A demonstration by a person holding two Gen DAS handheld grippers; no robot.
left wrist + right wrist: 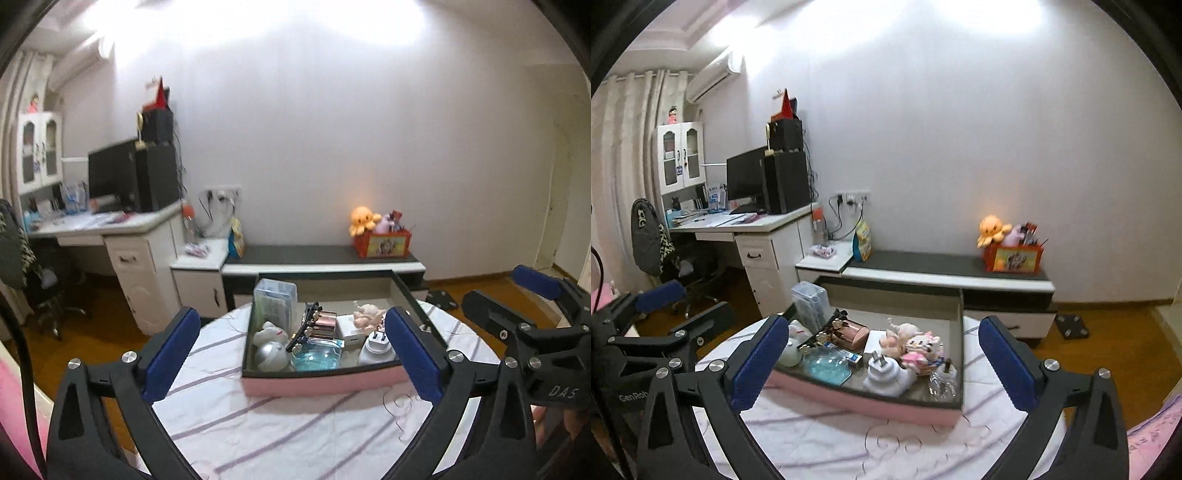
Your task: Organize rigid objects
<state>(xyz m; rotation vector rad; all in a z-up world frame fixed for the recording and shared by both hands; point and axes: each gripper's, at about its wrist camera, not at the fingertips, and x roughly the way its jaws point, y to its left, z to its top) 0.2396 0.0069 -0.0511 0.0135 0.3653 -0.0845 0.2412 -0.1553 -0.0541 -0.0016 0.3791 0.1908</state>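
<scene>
Pink-sided tray (317, 382) sits toward the far edge of the round tabletop (280, 435), which wears a striped cloth. Inside: clear box (275, 295) at the far-left corner, blue bottle (316, 356) and white charger plug (376, 345) along the near wall, small doll (916, 341) mid-right. Left gripper (295, 354) jaws wide, empty. Right gripper (882, 358) jaws wide, empty. Both are held off the tray's near side, apart from it.

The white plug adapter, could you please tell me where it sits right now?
In both wrist views the white plug adapter stands prongs-up at the tray's near edge, right of the blue glass bottle and just in front of the small white box.
</scene>
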